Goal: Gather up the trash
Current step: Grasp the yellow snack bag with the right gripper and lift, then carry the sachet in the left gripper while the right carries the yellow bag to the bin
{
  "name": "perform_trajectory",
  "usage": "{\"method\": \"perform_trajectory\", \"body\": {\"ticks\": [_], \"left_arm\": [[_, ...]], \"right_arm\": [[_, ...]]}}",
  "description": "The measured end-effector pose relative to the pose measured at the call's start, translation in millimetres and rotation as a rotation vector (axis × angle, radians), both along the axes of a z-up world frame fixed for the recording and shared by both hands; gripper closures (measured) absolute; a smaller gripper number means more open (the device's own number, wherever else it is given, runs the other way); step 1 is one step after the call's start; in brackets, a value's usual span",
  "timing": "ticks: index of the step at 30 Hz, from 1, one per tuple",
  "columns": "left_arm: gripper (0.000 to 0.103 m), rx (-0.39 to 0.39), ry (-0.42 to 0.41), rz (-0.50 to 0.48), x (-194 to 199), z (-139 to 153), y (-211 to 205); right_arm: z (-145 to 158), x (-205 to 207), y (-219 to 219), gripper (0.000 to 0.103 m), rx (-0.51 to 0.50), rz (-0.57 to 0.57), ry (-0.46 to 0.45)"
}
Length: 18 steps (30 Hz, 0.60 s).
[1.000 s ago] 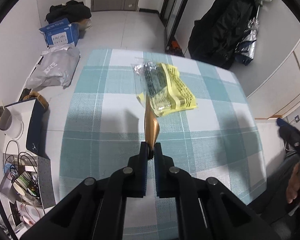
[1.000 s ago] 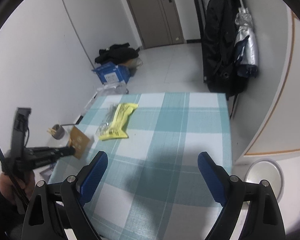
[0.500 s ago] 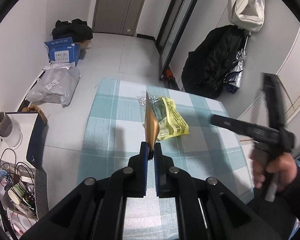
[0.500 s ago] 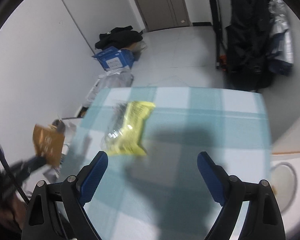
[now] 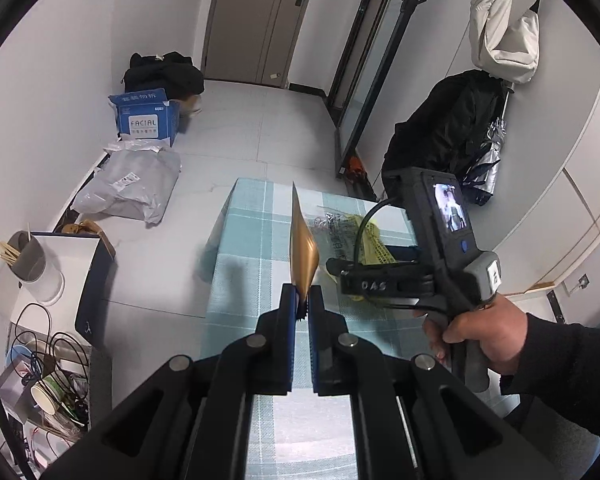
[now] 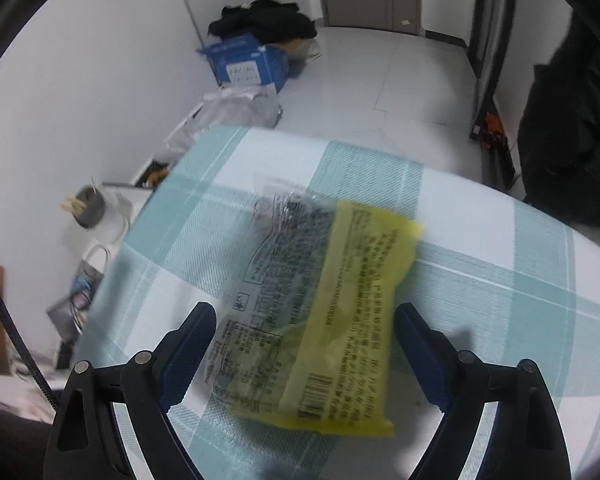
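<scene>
Gold foil, a thin wrapper (image 5: 302, 250) seen edge-on, is pinched by its lower end between the closed jaws of the left gripper (image 5: 303, 308) and stands up above the table (image 5: 252, 280). To its right in that view, the right gripper's body (image 5: 432, 248) is held by a hand (image 5: 484, 334) in a dark sleeve (image 5: 568, 364), over a yellow packet (image 5: 374, 242) lying on the cloth.

From the right wrist, the right gripper (image 6: 306, 332) is seen with its jaws spread wide. The packet (image 6: 324, 320), yellow with a clear printed part, lies flat on the table (image 6: 500, 272) between the two blue pads; the left pad (image 6: 188, 344) is close to its clear edge and the right pad (image 6: 424, 348) just beside its yellow edge, neither seen pressing on it. The view is blurred.

A teal-and-white checked cloth covers the table. On the floor at left are seen a cup of sticks (image 5: 28, 258), a grey mailer bag (image 5: 132, 184) and a blue box (image 5: 146, 118), with dark clothing (image 5: 164, 72) behind it. A door (image 5: 260, 20) closes the far wall, and at right a black coat (image 5: 448, 124) and a white bag (image 5: 504, 36) are hung.
</scene>
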<state>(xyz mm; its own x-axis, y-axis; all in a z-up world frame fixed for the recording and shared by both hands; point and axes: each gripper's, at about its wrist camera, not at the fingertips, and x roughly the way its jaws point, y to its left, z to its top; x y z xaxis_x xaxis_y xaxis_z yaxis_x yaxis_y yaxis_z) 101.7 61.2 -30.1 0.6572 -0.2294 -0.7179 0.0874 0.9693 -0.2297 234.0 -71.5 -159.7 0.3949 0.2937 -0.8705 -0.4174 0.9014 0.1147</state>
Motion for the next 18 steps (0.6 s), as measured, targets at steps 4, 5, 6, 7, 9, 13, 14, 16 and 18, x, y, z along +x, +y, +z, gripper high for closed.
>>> {"method": "perform_trajectory", "body": {"ticks": [4,5,6,7,9,13,14,16,18], "left_arm": [[0.101,-0.008,0.011,0.009,1,-1,1],[0.101,-0.010,0.012,0.008,1,-1,1],[0.101,-0.007,0.012,0.008,2,-1,1],[0.101,-0.005,0.012,0.009,2,-1,0],[0.101,-0.006,0.014,0.004,2,0,-1],[0.101,0.002,0.016,-0.007,3,-1,-9],[0.101,0.004,0.015,-0.011,2,-1,-10],[0.101,0.007,0.017,-0.027,2,0,-16],[0.101,0.003,0.015,-0.046,2,1,-23]], "right_arm": [[-2,-9,8,0.027,-0.083,0.047,-0.065],[-2,-10,7,0.031,-0.096,0.055,-0.076],[-2,-12,4,0.035,-0.090,0.062,-0.078],[-1,-13,0,0.038,-0.081,0.060,-0.078],[1,-16,-10,0.043,-0.063,0.040,-0.077],[6,-21,-33,0.048,-0.009,-0.001,-0.069],[8,-21,-37,0.048,-0.003,-0.005,-0.070],[13,-25,-51,0.048,0.030,-0.016,-0.070],[22,-31,-64,0.048,0.060,-0.023,-0.082]]}}
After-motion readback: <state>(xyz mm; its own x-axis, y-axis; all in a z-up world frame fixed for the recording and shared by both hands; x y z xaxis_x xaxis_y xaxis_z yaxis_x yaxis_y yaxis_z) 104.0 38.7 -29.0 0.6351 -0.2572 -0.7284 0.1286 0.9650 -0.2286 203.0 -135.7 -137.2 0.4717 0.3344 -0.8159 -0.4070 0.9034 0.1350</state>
